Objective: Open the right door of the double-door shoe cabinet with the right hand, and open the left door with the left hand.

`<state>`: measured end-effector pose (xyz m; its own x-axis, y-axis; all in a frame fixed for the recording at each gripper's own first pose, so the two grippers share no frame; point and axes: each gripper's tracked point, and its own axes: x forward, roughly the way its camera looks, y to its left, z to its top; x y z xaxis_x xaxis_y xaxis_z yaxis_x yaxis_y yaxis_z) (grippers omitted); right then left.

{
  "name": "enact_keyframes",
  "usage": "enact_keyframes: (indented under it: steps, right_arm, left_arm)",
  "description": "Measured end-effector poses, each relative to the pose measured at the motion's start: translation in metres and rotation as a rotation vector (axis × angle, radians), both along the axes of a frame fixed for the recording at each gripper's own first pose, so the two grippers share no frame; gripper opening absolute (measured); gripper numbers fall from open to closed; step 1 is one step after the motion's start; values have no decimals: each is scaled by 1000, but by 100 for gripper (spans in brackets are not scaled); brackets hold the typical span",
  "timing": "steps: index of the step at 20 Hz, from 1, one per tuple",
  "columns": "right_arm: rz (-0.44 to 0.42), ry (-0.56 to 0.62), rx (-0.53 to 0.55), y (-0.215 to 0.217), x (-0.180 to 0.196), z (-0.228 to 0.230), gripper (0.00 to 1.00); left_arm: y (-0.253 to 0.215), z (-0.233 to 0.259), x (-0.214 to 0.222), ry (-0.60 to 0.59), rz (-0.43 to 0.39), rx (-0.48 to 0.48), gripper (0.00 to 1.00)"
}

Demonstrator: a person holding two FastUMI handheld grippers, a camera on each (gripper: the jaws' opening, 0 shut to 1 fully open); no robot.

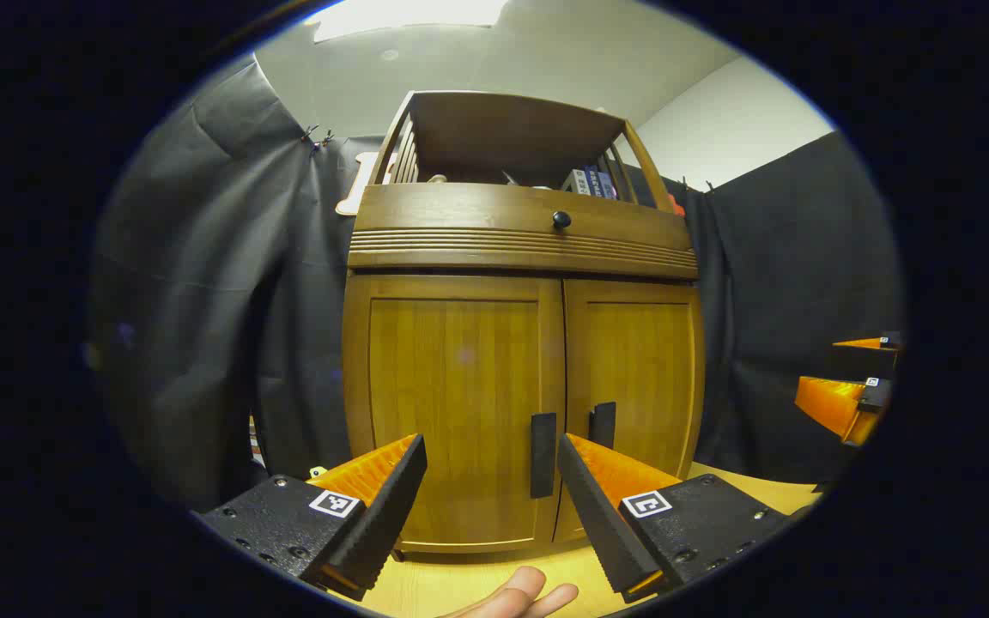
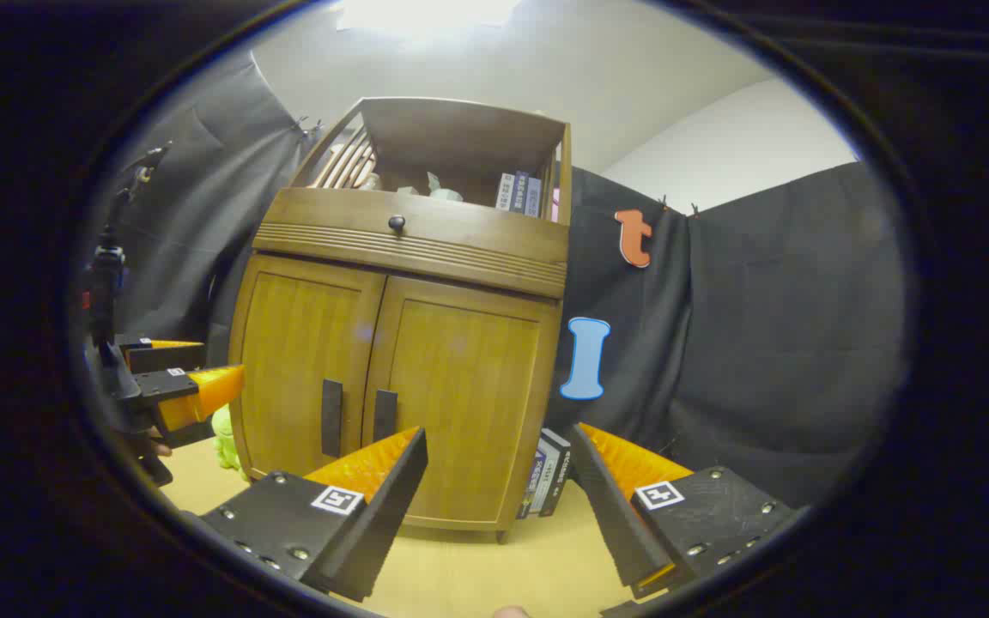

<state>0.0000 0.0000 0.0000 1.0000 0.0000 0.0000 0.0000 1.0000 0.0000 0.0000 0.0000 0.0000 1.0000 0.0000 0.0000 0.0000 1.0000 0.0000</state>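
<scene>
A wooden shoe cabinet (image 1: 520, 360) (image 2: 400, 343) stands ahead with both doors closed. Its left door (image 1: 460, 403) (image 2: 306, 369) carries a dark vertical handle (image 1: 543, 455) (image 2: 332, 418). The right door (image 1: 636, 386) (image 2: 460, 395) has its own handle (image 1: 603, 425) (image 2: 385, 415). My left gripper (image 1: 492, 451) is open, short of the cabinet, with the left handle showing between its fingers. My right gripper (image 2: 499, 442) is open too, in front of the right door and apart from it. The left gripper also appears in the right gripper view (image 2: 194, 378), and the right gripper at the edge of the left gripper view (image 1: 846, 386).
A drawer with a round knob (image 1: 561, 220) (image 2: 396, 224) sits above the doors, under an open shelf holding books (image 2: 520, 193). Books (image 2: 544, 472) lean beside the cabinet's right side. A green toy (image 2: 224, 438) lies at its left. Fingers of a hand (image 1: 520, 596) show on the light wooden floor (image 2: 477, 566).
</scene>
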Motion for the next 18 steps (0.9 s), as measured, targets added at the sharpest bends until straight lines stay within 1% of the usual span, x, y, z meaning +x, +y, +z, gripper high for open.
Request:
enact_keyframes:
  steps: [2,3,4,5,7,11,13,14,15,16,17,18]
  right_arm:
    - [1,16,5,1,-1,-5,99]
    - [-1,21,4,0,-2,-5,96]
    - [-3,22,4,-1,-2,-3,99]
    - [-4,23,8,-2,-3,-2,99]
    - [-3,28,26,-4,-2,-2,99]
    - [-11,20,48,-8,3,4,100]
    - [-17,27,41,-10,7,3,99]
    - [-17,31,34,-11,10,2,99]
    - [-13,35,27,-11,12,0,99]
    - [-13,40,26,-11,16,-2,99]
    - [-18,45,32,-13,21,-5,99]
    - [-19,48,41,-13,27,-7,100]
  left_arm:
    - [1,-2,-1,6,-4,4,92]
    - [2,-4,-1,15,0,1,95]
    - [4,-7,0,24,7,-4,95]
    - [6,-9,2,29,9,-6,92]
    - [7,-9,6,34,6,-9,92]
    - [-6,-20,14,70,-50,-27,92]
    - [-8,-22,15,78,-60,-24,92]
    - [-9,-20,14,73,-63,-24,95]
    - [-10,-18,14,64,-69,-28,92]
    - [-10,-18,12,63,-77,-33,95]
    - [-8,-17,12,67,-82,-34,95]
    - [-6,-18,12,75,-80,-33,92]
